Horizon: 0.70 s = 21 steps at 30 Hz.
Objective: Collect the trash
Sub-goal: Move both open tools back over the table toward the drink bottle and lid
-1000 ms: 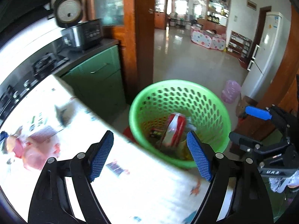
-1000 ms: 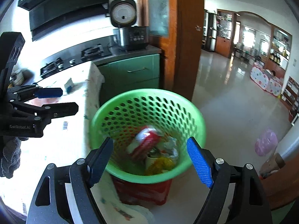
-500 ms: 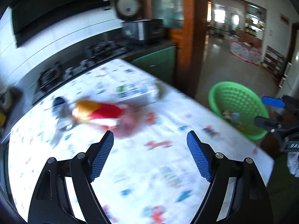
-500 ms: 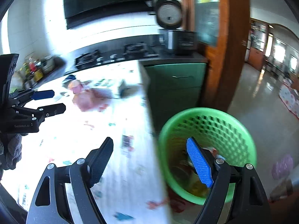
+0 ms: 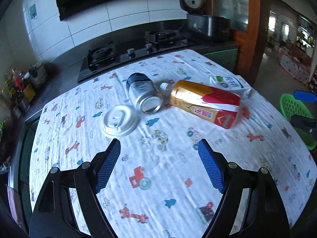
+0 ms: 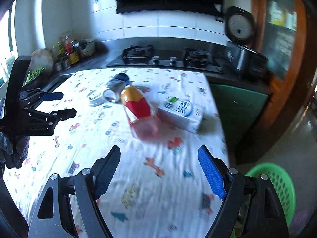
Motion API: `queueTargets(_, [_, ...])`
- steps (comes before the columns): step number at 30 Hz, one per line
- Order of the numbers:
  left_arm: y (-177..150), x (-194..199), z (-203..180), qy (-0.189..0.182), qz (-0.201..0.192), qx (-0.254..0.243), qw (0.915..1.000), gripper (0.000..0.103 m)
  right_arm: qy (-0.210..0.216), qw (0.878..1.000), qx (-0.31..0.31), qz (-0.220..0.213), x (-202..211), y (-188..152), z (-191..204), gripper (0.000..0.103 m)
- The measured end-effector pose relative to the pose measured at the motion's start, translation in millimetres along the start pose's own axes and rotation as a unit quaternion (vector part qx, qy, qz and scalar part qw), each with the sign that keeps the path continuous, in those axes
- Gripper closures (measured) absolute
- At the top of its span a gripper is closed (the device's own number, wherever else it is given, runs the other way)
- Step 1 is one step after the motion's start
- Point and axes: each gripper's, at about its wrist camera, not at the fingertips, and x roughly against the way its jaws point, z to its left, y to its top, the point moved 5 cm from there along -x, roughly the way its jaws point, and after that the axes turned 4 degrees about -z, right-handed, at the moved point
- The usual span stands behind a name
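- White cloth printed with small cartoon cars and giraffes covers the table under both of your grippers.
- Your left gripper hangs over the cloth with its blue pads spread wide and nothing between them — released.
- Your right gripper is the same: jaws wide apart, empty, above the near part of the cloth.
- Ahead of your left gripper lies a white plastic cup lid, flat on the cloth.
- Just beyond the lid, a silver can lies on its side, its open end turned toward you.
- Beside the can to the right, a gold-and-red bottle lies on its side, white cap toward the can; whether the two touch you cannot tell.
- Behind the bottle, near the table's far right edge, lies a white milk carton with blue and green print.
- A green basket stands on the floor off the table's right edge — in your right wrist view it sits low, beside the right finger.
- A stove and an open rice cooker line the dark counter behind the table.
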Motion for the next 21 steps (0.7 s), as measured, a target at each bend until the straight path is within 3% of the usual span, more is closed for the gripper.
queueTargets(12, [-2, -49, 68, 0.021, 0.026, 0.037, 0.9988, 0.024, 0.026, 0.995, 0.079, 0.048, -99, 52, 48, 0.025])
queueTargets(21, [3, -90, 92, 0.021, 0.049, 0.038, 0.9978, 0.023, 0.015, 0.99, 0.11, 0.09, -163, 56, 53, 0.025])
